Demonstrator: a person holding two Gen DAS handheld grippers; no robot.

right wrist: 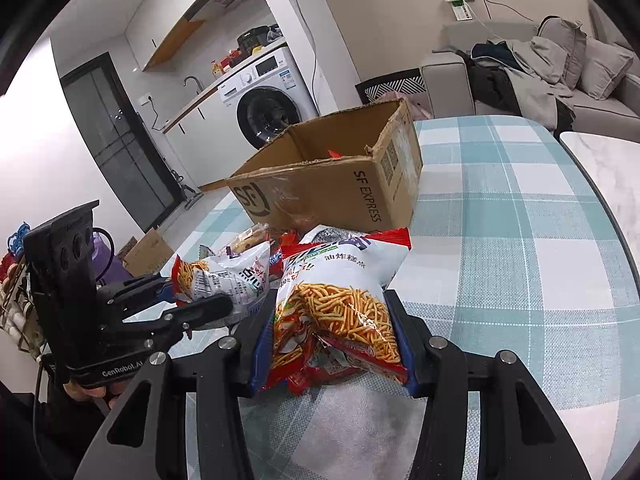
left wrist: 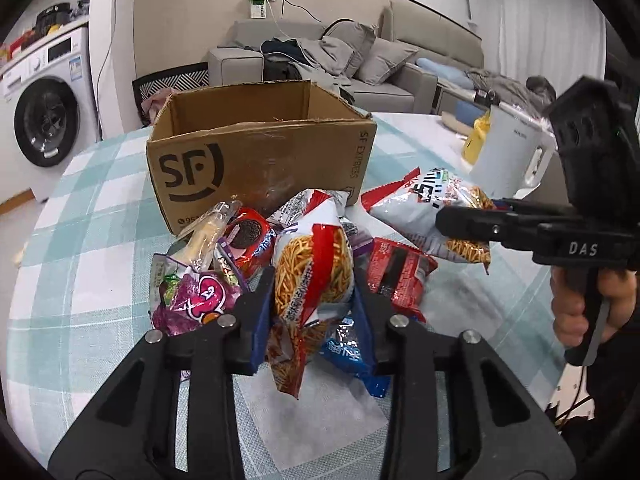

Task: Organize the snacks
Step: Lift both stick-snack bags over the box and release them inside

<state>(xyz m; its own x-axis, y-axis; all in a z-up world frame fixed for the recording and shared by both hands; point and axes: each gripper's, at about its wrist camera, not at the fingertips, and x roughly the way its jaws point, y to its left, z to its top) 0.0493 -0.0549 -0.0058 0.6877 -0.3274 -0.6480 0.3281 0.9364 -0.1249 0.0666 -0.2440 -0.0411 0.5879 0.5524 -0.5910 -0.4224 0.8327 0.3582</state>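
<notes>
An open brown SF cardboard box stands on the checked tablecloth; it also shows in the right wrist view. In front of it lies a pile of snack packets: a purple candy bag, an Oreo packet, a red packet. My left gripper is shut on a white-and-red fried-noodle snack bag above the pile. My right gripper is shut on a second noodle snack bag, also seen in the left wrist view, held just above the table.
The table edge curves on the right, with a white marble surface beyond. A white kettle stands at the table's right. A washing machine and a grey sofa are behind.
</notes>
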